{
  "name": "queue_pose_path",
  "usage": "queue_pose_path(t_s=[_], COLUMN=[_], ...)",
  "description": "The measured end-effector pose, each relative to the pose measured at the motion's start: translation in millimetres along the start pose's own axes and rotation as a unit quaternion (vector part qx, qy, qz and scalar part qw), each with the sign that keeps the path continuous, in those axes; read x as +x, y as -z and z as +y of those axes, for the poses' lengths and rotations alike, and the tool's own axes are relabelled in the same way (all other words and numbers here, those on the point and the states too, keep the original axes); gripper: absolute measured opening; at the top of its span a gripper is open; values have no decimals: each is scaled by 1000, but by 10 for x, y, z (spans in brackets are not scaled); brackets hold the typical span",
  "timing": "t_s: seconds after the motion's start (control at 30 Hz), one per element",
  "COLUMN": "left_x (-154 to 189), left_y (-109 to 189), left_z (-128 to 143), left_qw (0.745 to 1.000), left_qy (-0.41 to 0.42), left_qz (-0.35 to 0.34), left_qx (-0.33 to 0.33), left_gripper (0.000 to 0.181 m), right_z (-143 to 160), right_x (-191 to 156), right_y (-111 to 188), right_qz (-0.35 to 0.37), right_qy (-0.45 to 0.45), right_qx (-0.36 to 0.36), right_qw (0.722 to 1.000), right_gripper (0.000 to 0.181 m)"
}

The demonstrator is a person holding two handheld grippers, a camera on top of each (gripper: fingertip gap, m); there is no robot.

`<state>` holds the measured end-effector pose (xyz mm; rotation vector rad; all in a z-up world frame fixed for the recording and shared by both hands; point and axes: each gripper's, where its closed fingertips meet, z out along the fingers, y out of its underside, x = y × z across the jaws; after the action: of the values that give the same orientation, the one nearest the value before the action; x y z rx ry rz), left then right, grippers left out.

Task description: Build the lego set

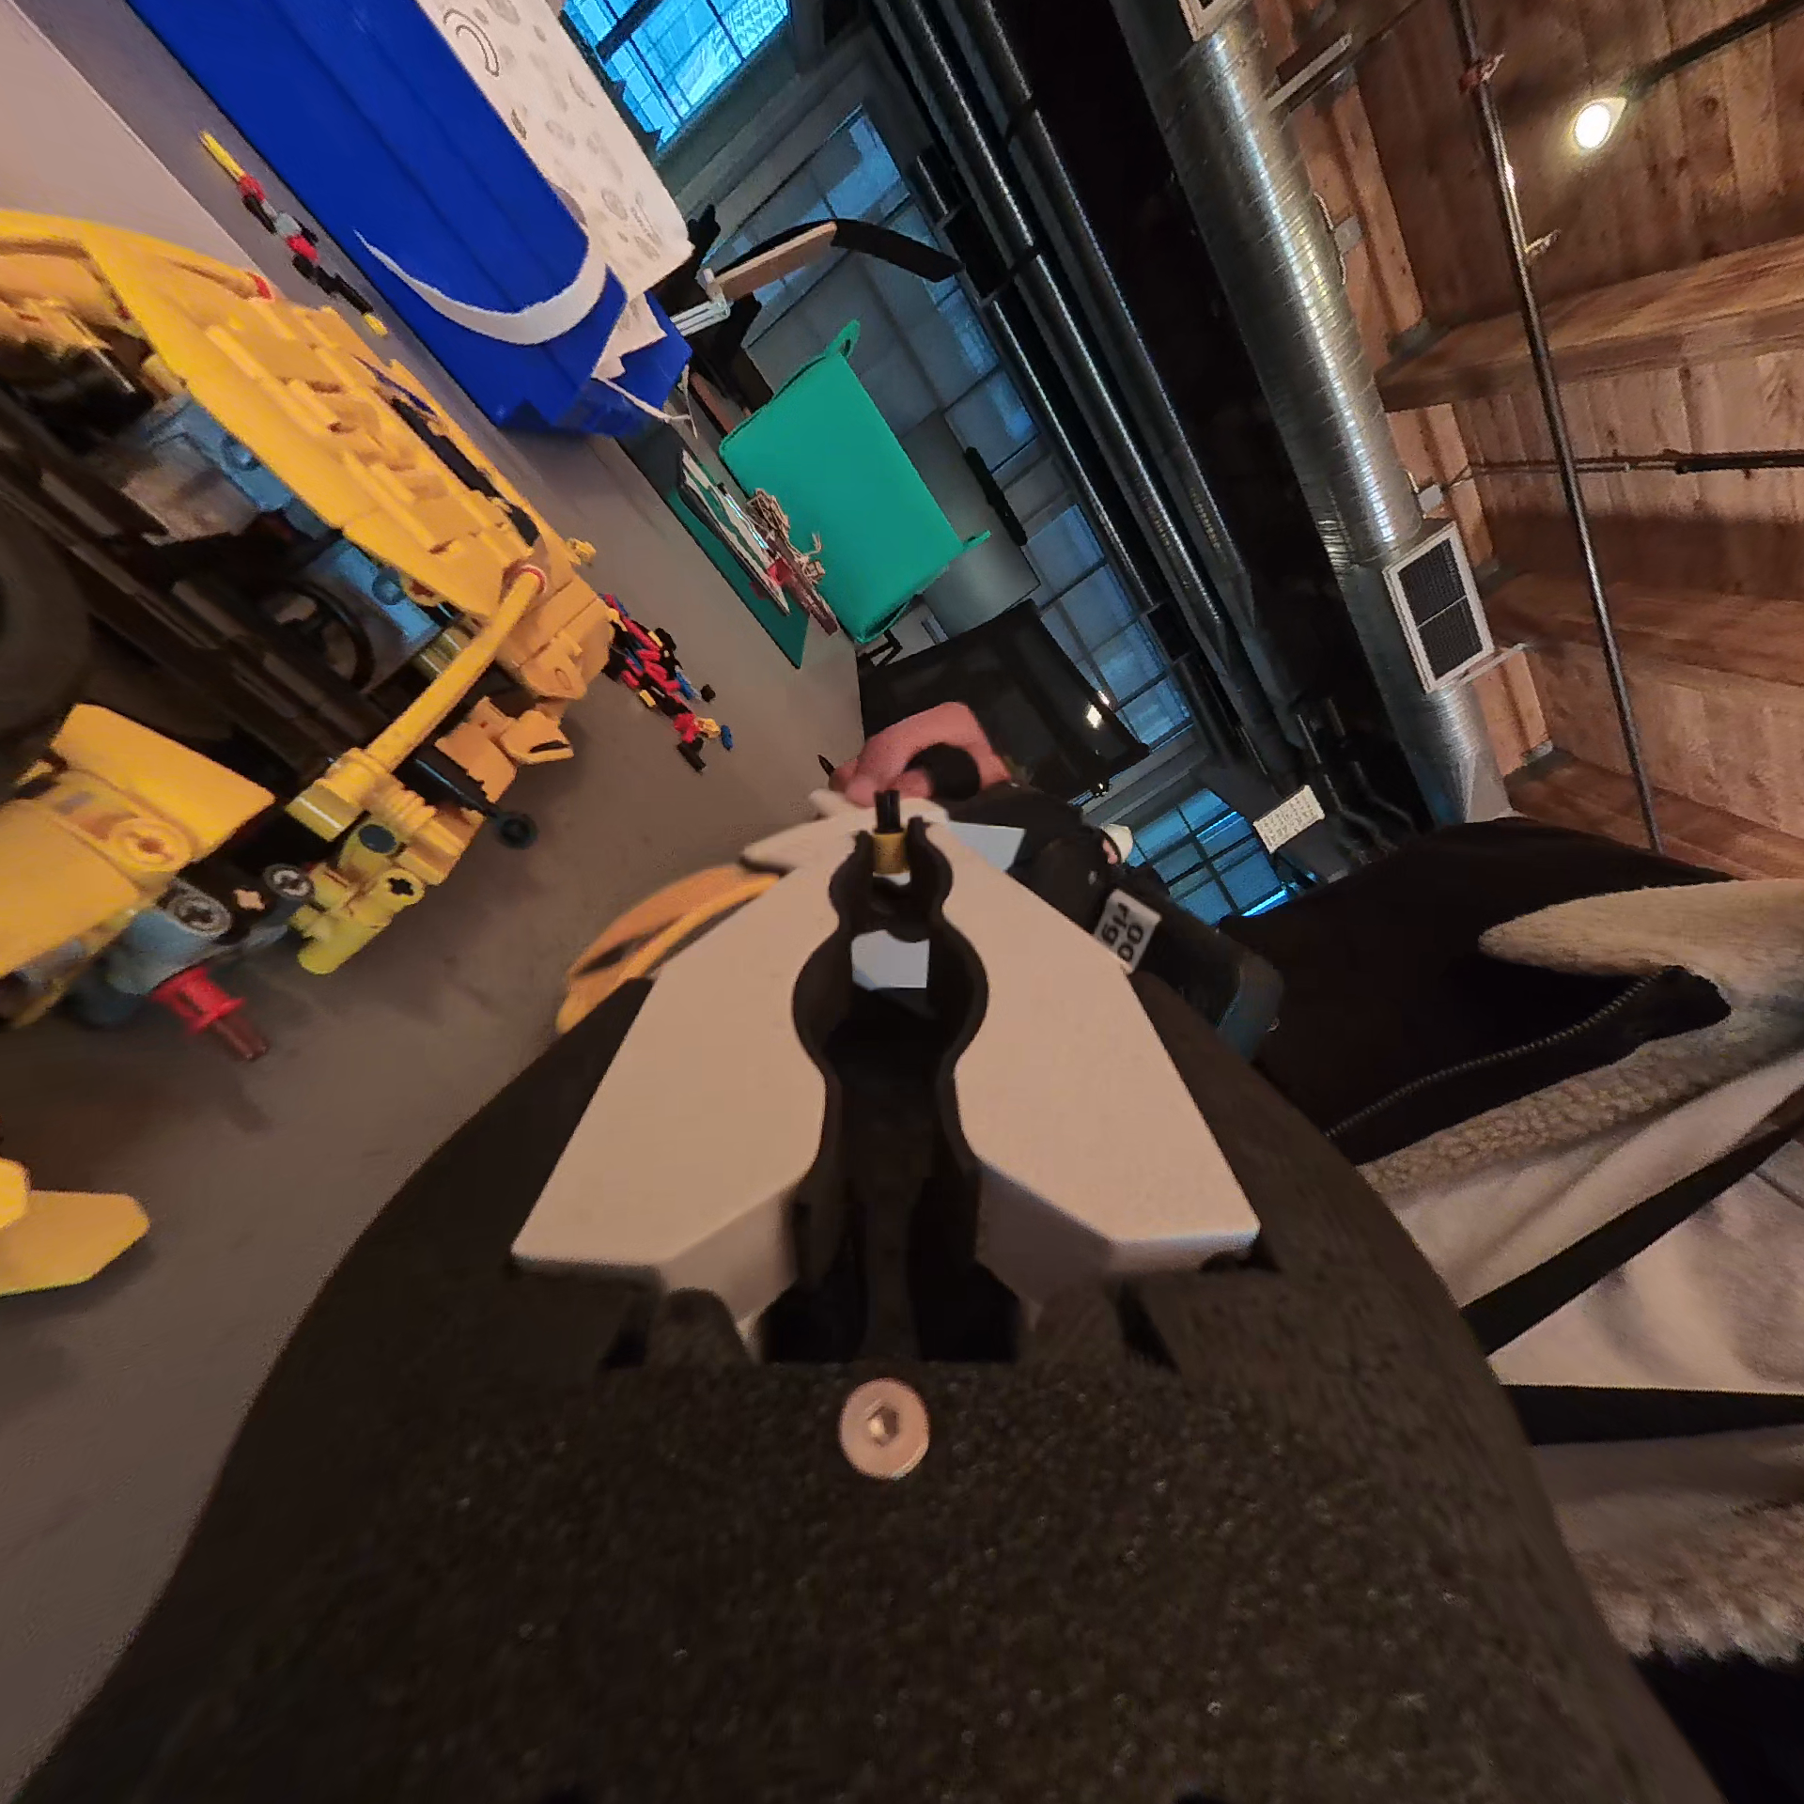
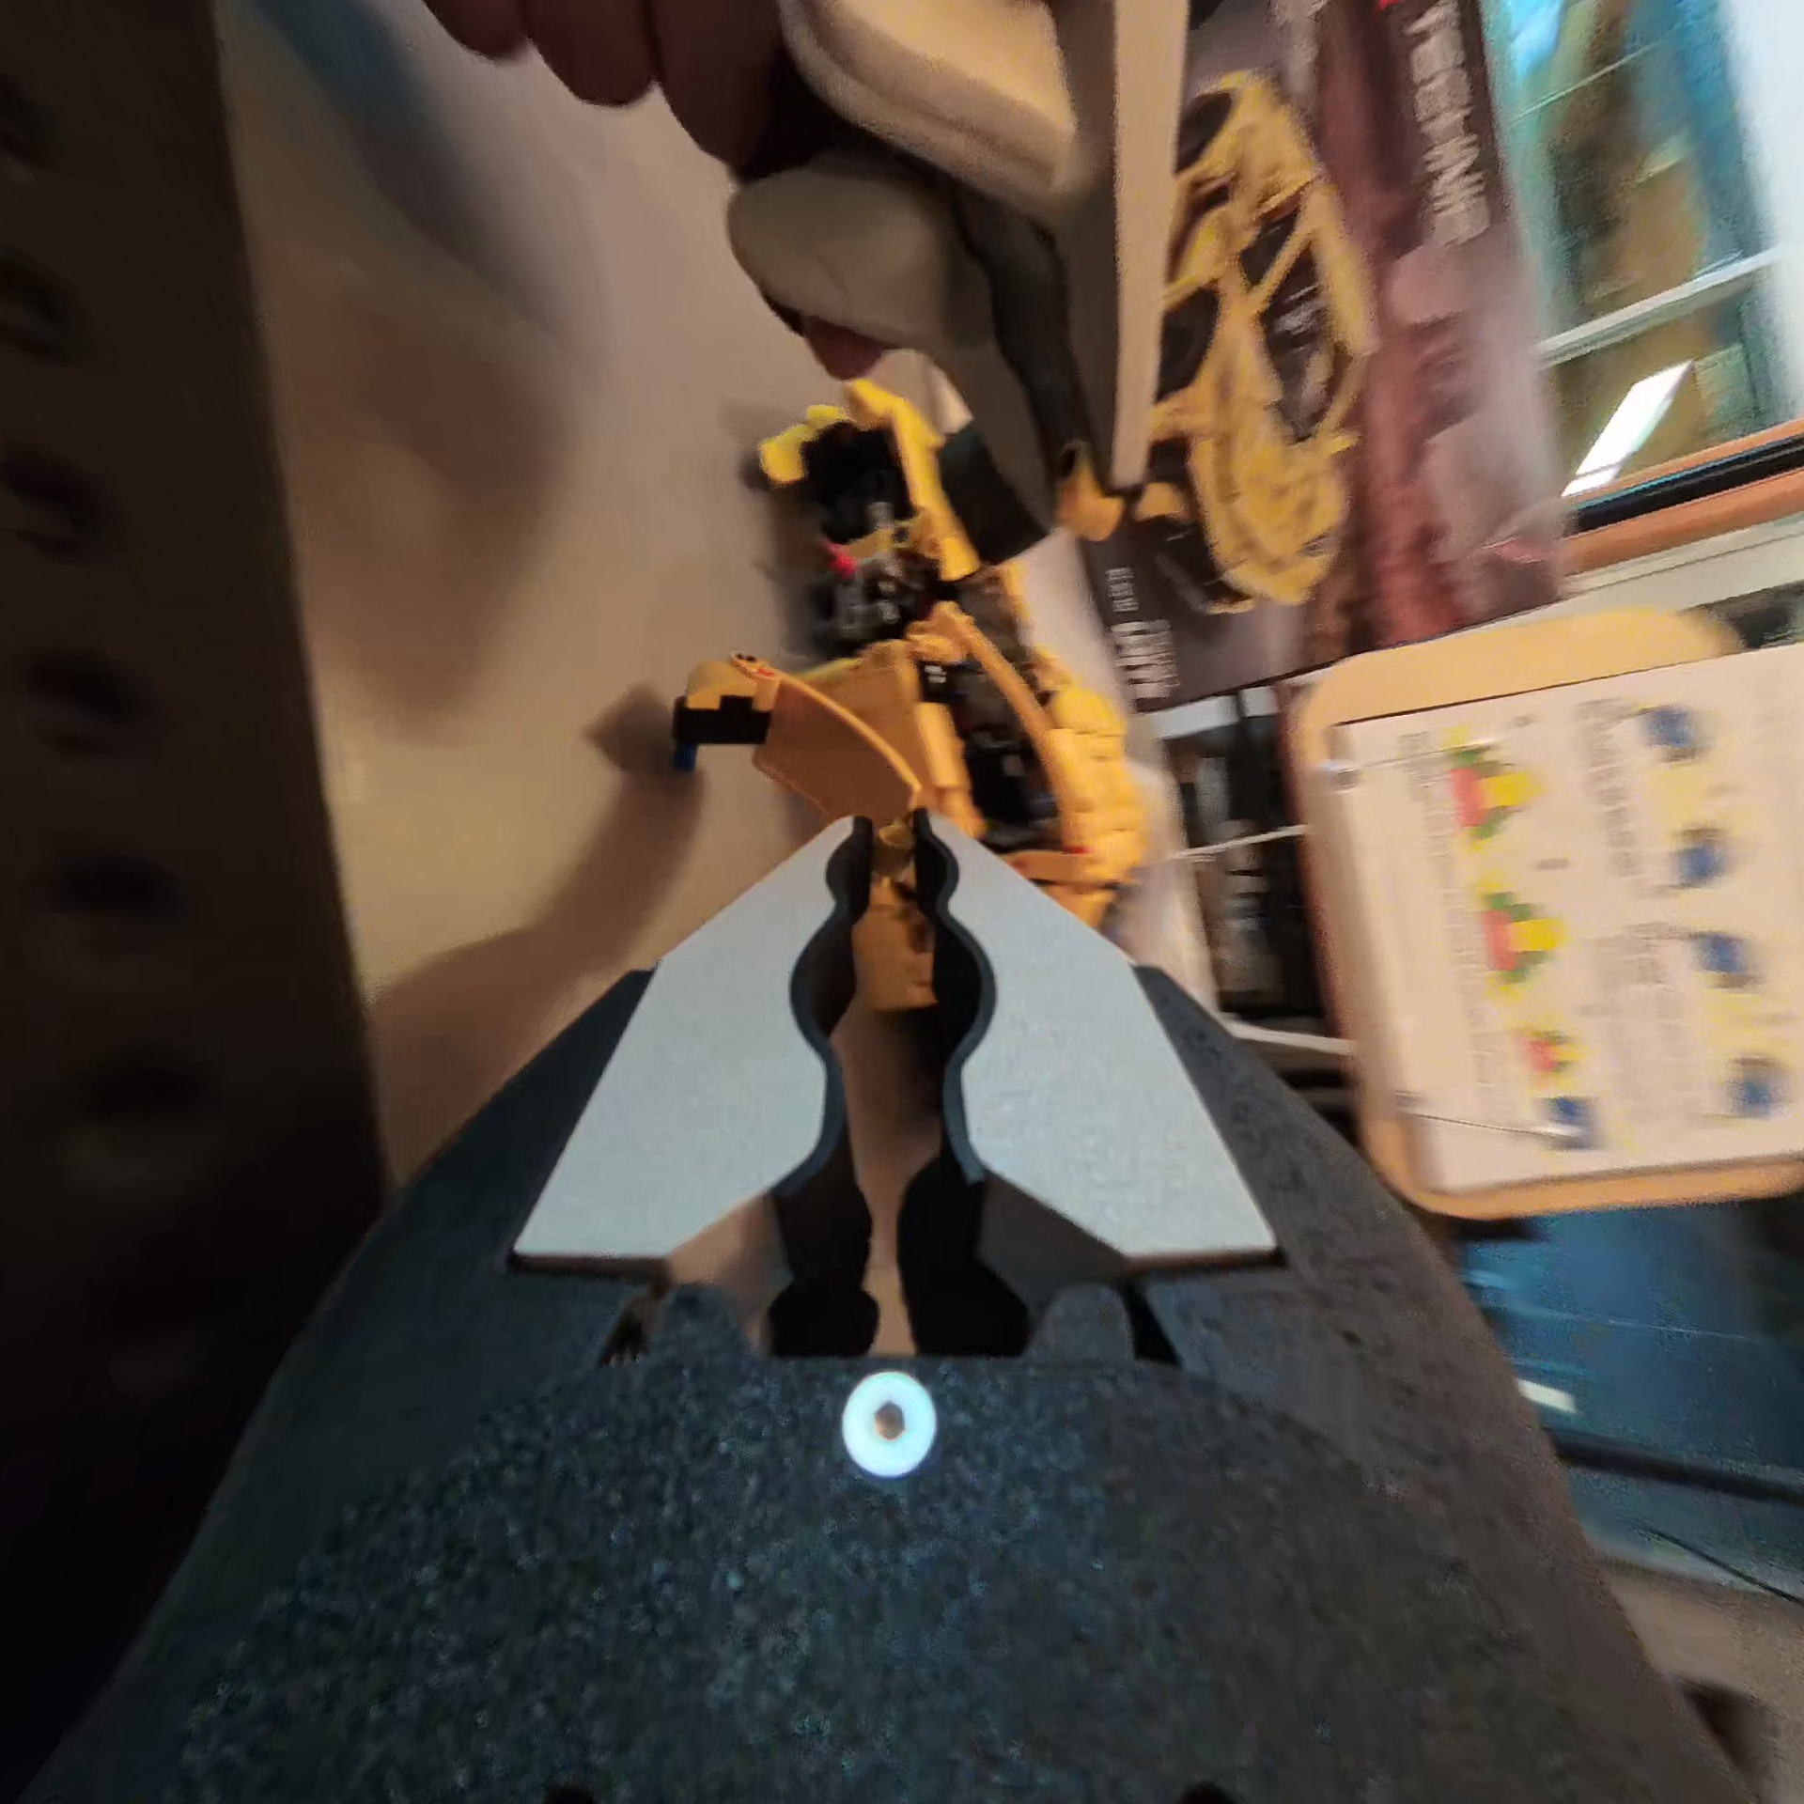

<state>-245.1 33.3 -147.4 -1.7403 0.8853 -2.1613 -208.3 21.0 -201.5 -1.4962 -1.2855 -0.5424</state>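
The left tool (image 1: 888, 847) is clamped on a small yellow bush with a black pin (image 1: 886, 830), held above the grey worktop (image 1: 410, 1123). The right tool (image 2: 888, 840) pinches a yellow brick sub-assembly (image 2: 908, 761). Judged step: joining them; alignment comes next, near the large yellow brick truck (image 1: 322, 547).

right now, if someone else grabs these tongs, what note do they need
Left tongs: shut on a small yellow and black pin, held in the air off the table edge.
Right tongs: shut on a yellow sub-assembly; that view is blurred.
Yellow truck model stands largely built on the grey table; loose small pieces lie beside it.
Left: fit the pin and the sub-assembly. Where they go is not shown.
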Motion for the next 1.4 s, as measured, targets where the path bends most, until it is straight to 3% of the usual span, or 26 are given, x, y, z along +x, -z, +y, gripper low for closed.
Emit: queue_pose_path(t_s=[0.2,0.37,0.43,0.63,0.77,1.07,1.13,1.2,1.23,1.3,1.37,1.4], left_x=[26,112,140,113,140,212,210,126,33,-127,-204,-216], left_y=[-27,-78,-88,-119,-166,-217,-206,-188,-184,-196,-244,-274], left_z=[48,68,52,52,133,228,214,186,203,343,532,610], left_qw=[1000,998,997,993,993,991,995,999,993,953,908,896], left_qy=[8,38,52,91,93,91,53,-30,-96,-250,-345,-365], left_qz=[12,46,59,66,71,87,73,16,-34,-118,-145,-144], left_qx=[-9,-4,4,15,-8,-35,-37,-42,-57,-123,-187,-209], left_gripper=[7,7,7,6,6,6,10,24,28,30,31,31], right_z=[-43,-17,-81,-485,-529,-532,-492,-313,-230,-112,-55,-23], right_x=[-359,-480,-413,334,340,241,241,211,137,13,-35,-71], right_y=[-29,-32,-8,248,219,206,228,251,290,395,455,455], right_qz=[-189,-245,-237,-122,-80,-111,-162,-237,-298,-410,-461,-476], right_qy=[-198,-252,-265,-345,-292,-304,-359,-431,-478,-576,-651,-675], right_qx=[19,15,32,194,191,194,193,163,143,100,91,82], right_qw=[962,936,934,910,934,926,899,855,813,700,595,558], right_gripper=[8,9,23,24,17,6,6,6,6,6,6,6])
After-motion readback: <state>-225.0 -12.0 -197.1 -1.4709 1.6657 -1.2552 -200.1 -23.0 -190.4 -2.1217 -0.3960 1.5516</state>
